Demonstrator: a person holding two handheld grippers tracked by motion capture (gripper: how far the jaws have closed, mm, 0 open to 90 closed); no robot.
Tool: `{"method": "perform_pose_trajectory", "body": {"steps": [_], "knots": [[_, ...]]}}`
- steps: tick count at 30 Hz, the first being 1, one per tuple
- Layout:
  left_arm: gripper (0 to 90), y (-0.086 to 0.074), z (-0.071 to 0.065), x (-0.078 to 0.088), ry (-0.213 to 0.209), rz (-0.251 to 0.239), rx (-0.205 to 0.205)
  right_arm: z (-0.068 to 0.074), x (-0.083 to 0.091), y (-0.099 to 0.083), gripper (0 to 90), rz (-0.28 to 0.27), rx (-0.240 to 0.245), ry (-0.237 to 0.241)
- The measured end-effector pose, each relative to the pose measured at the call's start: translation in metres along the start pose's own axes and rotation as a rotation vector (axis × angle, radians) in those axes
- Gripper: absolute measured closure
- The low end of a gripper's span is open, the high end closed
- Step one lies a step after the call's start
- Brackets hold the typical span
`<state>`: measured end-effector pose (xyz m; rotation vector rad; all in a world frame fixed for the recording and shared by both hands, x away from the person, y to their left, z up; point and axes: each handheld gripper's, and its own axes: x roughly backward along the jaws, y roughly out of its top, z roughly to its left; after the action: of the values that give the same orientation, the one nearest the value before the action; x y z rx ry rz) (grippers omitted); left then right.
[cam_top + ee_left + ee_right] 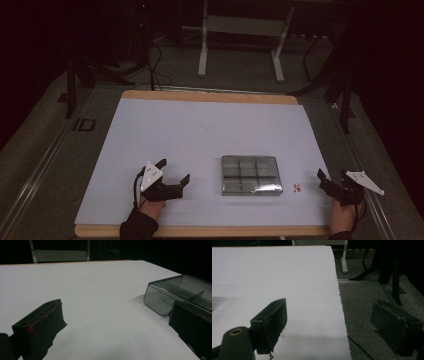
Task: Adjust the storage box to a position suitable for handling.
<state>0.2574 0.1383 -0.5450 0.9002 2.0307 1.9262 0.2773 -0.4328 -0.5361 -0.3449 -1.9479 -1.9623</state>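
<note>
Your left gripper (175, 171) stands released on the sheet (200, 130), just left of the clear box (249, 175). Your right gripper (324, 179) is released too, empty at the sheet's right edge, with small red bits (297, 188) between it and the box.

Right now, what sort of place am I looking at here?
Probably a lab or workshop set up for recording: a table covered with a white sheet, a clear compartment box on it, dark carpet, cables and a metal stand behind.
</note>
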Motion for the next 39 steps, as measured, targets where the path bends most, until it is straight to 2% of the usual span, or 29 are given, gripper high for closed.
{"method": "perform_pose_trajectory", "body": {"steps": [8, 9, 10, 11, 13, 18, 19, 21, 24, 29, 31, 34, 36, 39], "knots": [[0.1, 0.001, 0.0, -0.002, -0.006, 0.024, -0.003, -0.001, -0.002, 0.001, 14.0, 0.022, -0.005, 0.007], [0.1, 0.002, 0.001, -0.003, -0.019, 0.041, 0.006, -0.002, -0.002, 0.002, 13.9, 0.027, -0.003, 0.033], [0.1, 0.002, 0.001, -0.003, -0.019, 0.041, 0.006, -0.002, -0.002, 0.002, 13.9, 0.027, -0.003, 0.033], [0.1, 0.003, 0.003, -0.004, -0.033, 0.067, 0.01, -0.002, -0.002, 0.002, 14.0, 0.024, -0.009, 0.04], [0.1, 0.003, 0.003, -0.005, -0.045, 0.088, 0.015, -0.003, -0.002, 0.002, 13.7, 0.026, -0.008, 0.059], [0.1, 0.005, 0.004, -0.007, -0.051, 0.119, 0.016, -0.003, -0.003, 0.003, 14.1, 0.05, 0.004, 0.095], [0.1, 0.006, 0.004, -0.006, -0.061, 0.12, 0.018, -0.004, -0.005, 0.004, 15.7, 0.076, 0.016, 0.141], [0.1, 0.007, 0.004, -0.006, -0.07, 0.125, 0.014, -0.005, -0.005, 0.005, 16.5, 0.1, 0.027, 0.178], [0.1, 0.008, 0.003, -0.007, -0.089, 0.149, 0.007, -0.004, -0.005, 0.007, 16.4, 0.117, 0.041, 0.21], [0.1, 0.012, 0.0, -0.011, -0.143, 0.194, -0.003, 0.001, -0.003, 0.016, 13.7, 0.12, 0.11, 0.294], [0.1, 0.014, 0.0, -0.011, -0.173, 0.195, -0.012, 0.001, -0.002, 0.02, 13.0, 0.123, 0.14, 0.318], [0.1, 0.016, -0.001, -0.014, -0.196, 0.209, -0.023, 0.002, 0.0, 0.026, 12.6, 0.123, 0.156, 0.366], [0.1, 0.016, -0.002, -0.015, -0.209, 0.225, -0.032, 0.003, -0.001, 0.029, 12.5, 0.139, 0.167, 0.411], [0.1, 0.018, -0.003, -0.017, -0.232, 0.24, -0.025, 0.009, -0.003, 0.03, 12.9, 0.178, 0.195, 0.479]]}}
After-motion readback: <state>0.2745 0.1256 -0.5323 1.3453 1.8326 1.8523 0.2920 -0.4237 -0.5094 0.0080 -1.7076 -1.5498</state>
